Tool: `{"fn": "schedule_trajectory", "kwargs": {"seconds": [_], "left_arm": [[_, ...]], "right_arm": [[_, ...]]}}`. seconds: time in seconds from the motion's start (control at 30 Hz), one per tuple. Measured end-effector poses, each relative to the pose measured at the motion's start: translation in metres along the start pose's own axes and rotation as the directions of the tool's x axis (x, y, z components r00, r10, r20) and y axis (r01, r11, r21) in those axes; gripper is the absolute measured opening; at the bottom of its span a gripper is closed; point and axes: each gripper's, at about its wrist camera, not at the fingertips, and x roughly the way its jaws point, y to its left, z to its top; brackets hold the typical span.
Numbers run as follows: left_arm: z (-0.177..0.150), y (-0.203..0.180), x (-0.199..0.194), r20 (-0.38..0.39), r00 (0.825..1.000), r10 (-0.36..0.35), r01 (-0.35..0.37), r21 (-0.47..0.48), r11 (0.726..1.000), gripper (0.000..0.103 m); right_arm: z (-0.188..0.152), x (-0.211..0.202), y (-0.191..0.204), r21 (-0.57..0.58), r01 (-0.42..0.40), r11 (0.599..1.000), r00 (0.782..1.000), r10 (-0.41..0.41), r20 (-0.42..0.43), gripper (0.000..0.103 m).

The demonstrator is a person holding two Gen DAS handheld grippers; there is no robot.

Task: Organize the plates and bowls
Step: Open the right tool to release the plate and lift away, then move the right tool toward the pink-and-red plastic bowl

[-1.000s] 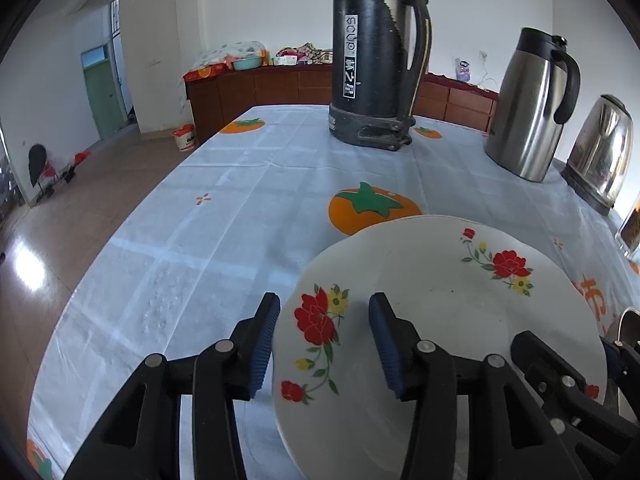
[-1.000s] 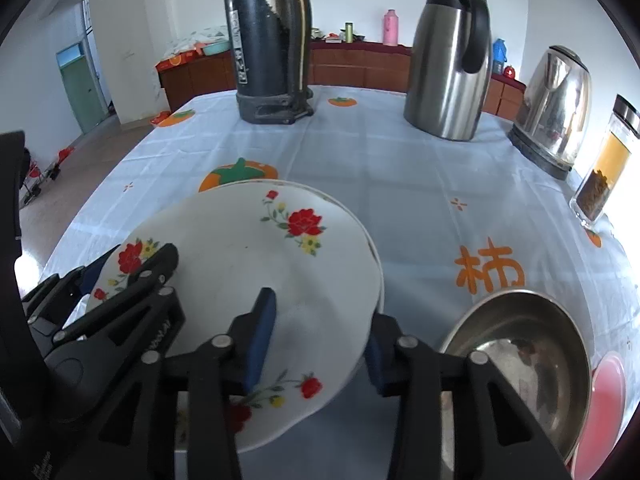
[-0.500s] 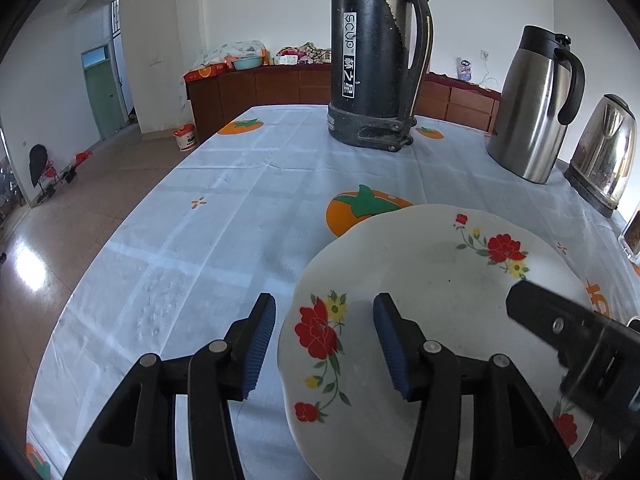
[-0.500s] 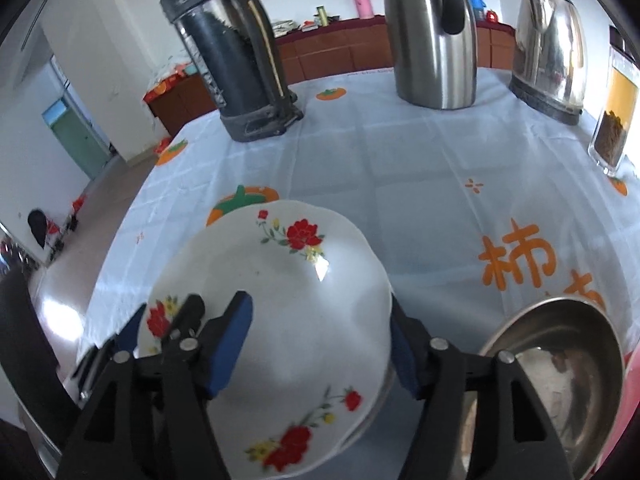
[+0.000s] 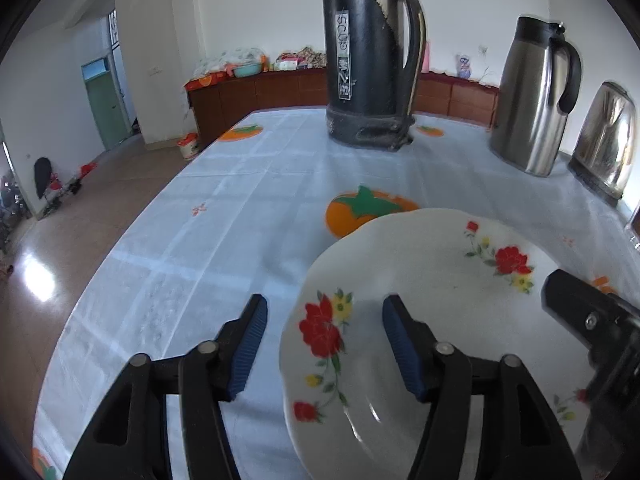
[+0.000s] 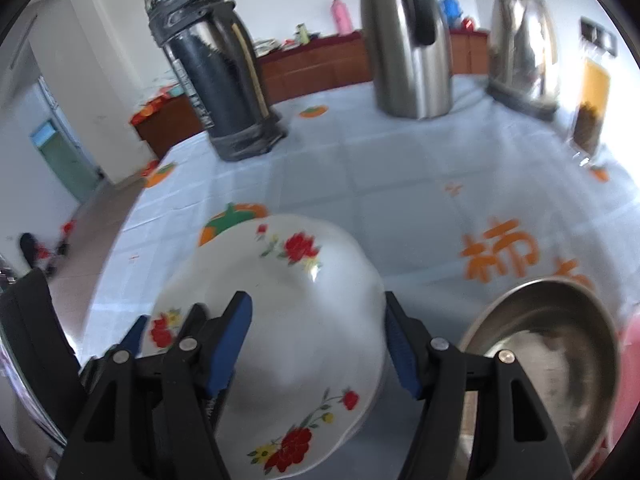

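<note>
Both jaws wide — left hand-held gripper (image 5: 322, 344) straddles floral plate (image 5: 420, 320) rim.

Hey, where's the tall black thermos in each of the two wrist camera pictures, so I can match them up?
Left wrist view: the black thermos stands upright at top centre, at the table's far end.
Right wrist view: the same black thermos is upper left, leaning in the fisheye picture.
Shared landmark: the steel jug stands to its right in both.
</note>
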Motion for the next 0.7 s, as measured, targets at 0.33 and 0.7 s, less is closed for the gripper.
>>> {"fn": "schedule_trajectory", "kwargs": {"seconds": [0.33,0.7], "left_arm": [[0.003,0.01,-0.011,0.053,0.998,0.024,-0.023,-0.031,0.999,0.065],[-0.003,0.045,-0.047,0.159,0.985,0.071,-0.05,-0.133,0.99,0.07]], "right_arm": [[0.005,-0.023,-0.016,0.072,-0.053,0.996,0.993,0.045,0.113,0.066],[-0.04,-0.099,-0.044,0.12,-0.067,0.991,0.926,0.017,0.377,0.083]]}}
